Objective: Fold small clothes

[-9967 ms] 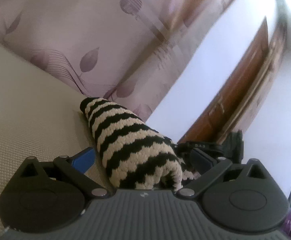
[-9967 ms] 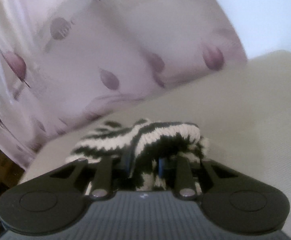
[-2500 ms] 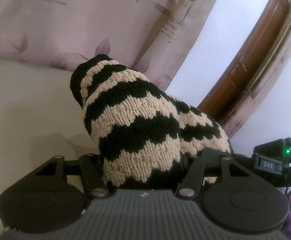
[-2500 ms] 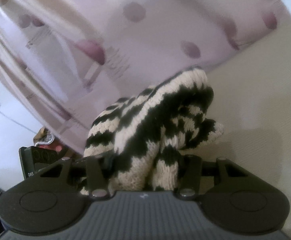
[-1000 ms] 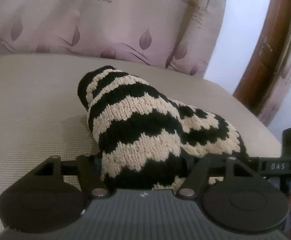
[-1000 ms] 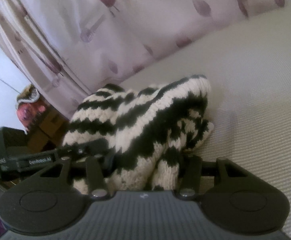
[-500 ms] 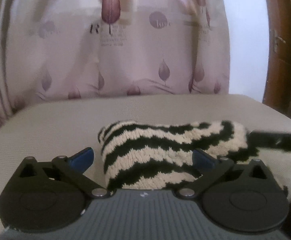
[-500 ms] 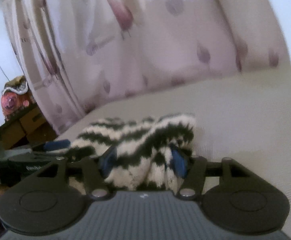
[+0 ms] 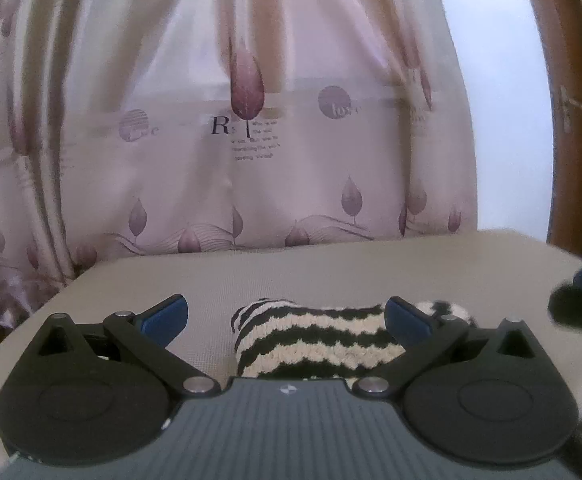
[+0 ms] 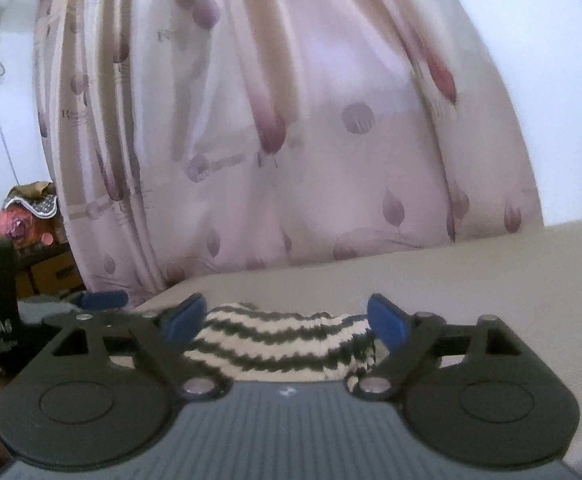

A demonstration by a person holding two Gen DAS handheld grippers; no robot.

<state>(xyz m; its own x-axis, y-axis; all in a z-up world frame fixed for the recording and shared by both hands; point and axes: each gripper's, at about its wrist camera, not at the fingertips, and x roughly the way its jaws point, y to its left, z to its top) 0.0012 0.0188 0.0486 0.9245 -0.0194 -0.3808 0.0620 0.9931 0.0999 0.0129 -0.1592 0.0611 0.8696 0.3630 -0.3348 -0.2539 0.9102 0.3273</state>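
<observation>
A small knitted garment with black and cream zigzag stripes [image 9: 315,340] lies folded flat on the beige table [image 9: 331,272]. My left gripper [image 9: 287,316] is open, its blue-tipped fingers spread on either side of the garment's left end. In the right wrist view the same garment [image 10: 279,340] lies between the spread fingers of my open right gripper [image 10: 283,318]. Neither gripper holds the cloth. The left gripper's fingertip [image 10: 103,300] shows at the left of the right wrist view.
A pink curtain with leaf prints [image 9: 251,140] hangs behind the table's far edge. A brown wooden door [image 9: 575,120] stands at the right. A dark shelf with a pink and brown object [image 10: 23,216] is at the left.
Both grippers have let go of the garment and opened wide. The garment has dropped from a raised bundle to lie flat on the table, and both grippers have pulled back a little.
</observation>
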